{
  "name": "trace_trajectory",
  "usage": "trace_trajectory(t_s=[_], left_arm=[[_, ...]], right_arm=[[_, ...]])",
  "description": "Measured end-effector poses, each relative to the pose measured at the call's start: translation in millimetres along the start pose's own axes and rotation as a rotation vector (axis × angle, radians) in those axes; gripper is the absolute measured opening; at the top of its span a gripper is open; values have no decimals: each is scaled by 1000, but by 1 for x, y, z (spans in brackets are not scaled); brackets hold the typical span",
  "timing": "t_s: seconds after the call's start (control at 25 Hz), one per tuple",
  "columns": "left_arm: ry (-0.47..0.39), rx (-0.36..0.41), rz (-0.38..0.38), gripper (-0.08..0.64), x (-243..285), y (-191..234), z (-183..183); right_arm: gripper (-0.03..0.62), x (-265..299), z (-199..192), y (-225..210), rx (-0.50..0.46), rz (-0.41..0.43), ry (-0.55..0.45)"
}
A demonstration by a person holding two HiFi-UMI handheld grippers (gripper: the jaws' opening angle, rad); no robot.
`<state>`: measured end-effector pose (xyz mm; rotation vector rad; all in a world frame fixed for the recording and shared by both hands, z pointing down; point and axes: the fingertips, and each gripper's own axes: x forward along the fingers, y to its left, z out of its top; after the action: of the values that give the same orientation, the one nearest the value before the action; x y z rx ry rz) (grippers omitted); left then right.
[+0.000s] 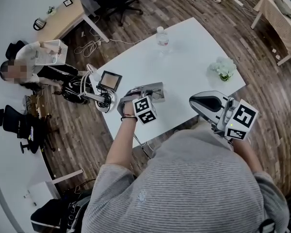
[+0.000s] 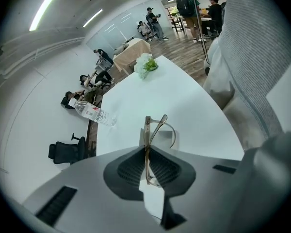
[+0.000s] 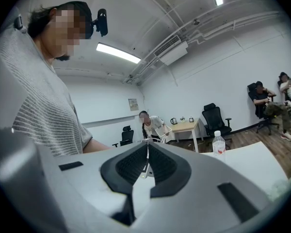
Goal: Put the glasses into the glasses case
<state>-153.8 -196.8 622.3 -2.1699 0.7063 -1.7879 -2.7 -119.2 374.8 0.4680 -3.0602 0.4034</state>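
Note:
My left gripper [image 1: 157, 92] hangs over the near left part of the white table [image 1: 184, 67], pointing steeply down. It is shut on thin gold-rimmed glasses [image 2: 157, 127], which stand edge-on between the pads [image 2: 136, 166]; a temple and a lens rim stick out past the tips of the left gripper [image 2: 146, 147]. My right gripper [image 1: 193, 101] is held level near the table's front edge, its right gripper pads [image 3: 136, 164] together with nothing seen between them. A flat square box [image 1: 110, 80] with a brown inside lies at the table's left corner; whether it is the case I cannot tell.
A water bottle [image 1: 162, 36] stands at the table's far side and white flowers [image 1: 224, 68] at its right edge. A white and black device [image 1: 99, 100] sits off the left corner. People sit on the floor at left, near a wooden desk [image 1: 63, 16].

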Motion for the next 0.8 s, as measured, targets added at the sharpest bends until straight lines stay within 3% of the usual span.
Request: trace_trajectory(t_s=[0.8], left_arm=[[177, -27, -97, 34, 58, -12, -20]], right_arm=[[17, -27, 4, -14, 23, -82, -28]])
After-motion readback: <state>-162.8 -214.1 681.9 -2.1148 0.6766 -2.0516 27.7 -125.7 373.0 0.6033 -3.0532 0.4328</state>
